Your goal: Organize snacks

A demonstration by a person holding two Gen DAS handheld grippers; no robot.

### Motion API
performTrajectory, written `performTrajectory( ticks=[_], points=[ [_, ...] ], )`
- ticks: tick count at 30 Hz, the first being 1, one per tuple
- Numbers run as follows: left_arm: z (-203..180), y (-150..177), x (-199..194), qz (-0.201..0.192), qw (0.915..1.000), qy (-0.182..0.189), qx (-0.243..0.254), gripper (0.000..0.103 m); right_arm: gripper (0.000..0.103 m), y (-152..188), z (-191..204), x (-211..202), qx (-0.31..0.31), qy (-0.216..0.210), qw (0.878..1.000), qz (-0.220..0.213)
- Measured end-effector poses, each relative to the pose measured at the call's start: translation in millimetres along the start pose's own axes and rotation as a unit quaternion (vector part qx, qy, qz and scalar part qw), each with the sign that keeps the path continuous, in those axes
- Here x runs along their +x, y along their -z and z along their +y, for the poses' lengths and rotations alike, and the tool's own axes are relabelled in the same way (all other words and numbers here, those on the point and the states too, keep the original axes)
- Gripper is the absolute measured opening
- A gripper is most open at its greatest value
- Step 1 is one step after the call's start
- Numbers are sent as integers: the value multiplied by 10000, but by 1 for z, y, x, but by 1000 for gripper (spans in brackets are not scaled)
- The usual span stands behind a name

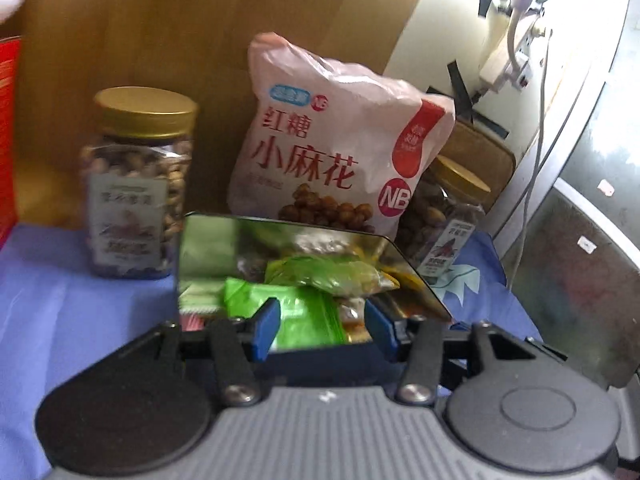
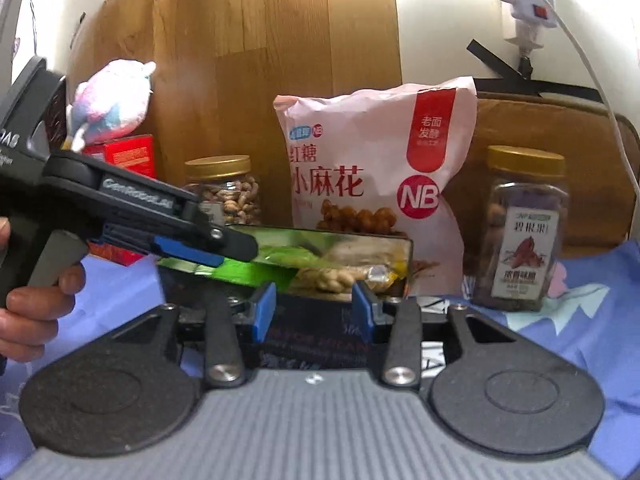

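An open dark tin (image 2: pixel 312 344) with a mirrored lid (image 1: pixel 208 248) stands on the blue cloth and holds a green packet (image 1: pixel 296 312) and a packet of peanuts (image 2: pixel 340 276). My left gripper (image 1: pixel 322 330) hangs over the tin, open, with nothing pressed between its blue pads. From the right wrist view it (image 2: pixel 200 256) reaches in from the left in a person's hand. My right gripper (image 2: pixel 314 312) is open at the tin's near wall. Behind the tin stands a pink snack bag (image 2: pixel 372 168), with a gold-lidded nut jar (image 1: pixel 136 184) to its left and another jar (image 2: pixel 524 232) to its right.
A wooden board (image 1: pixel 180 40) backs the snacks. A red box (image 2: pixel 132 156) with a plush toy (image 2: pixel 112 100) on top stands at the far left. A brown cushion (image 2: pixel 552 140), a power strip (image 2: pixel 532 8) and cables are at the right. Blue cloth (image 1: pixel 60 320) covers the surface.
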State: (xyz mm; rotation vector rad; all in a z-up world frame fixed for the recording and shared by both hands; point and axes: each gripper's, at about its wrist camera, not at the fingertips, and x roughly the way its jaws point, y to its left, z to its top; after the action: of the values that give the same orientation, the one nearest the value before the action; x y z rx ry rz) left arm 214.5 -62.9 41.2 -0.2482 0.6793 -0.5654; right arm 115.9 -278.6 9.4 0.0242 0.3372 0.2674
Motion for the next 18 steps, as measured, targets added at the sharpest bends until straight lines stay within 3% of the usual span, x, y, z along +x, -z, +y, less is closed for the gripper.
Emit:
performTrajectory(
  ticks=[8,13,18],
  points=[
    [-24,42,-71,-311,9988,-307,206,49,45,13,18,-45,487,-431,9979,28],
    [-44,80,-83,-47,9962,-786,367,49,52,39,28,-77,1042,-537,9928,231],
    [-52,109,-85,220,9926,-1143,349,53,54,61,30,-90,1736,-627,9799,751]
  ],
)
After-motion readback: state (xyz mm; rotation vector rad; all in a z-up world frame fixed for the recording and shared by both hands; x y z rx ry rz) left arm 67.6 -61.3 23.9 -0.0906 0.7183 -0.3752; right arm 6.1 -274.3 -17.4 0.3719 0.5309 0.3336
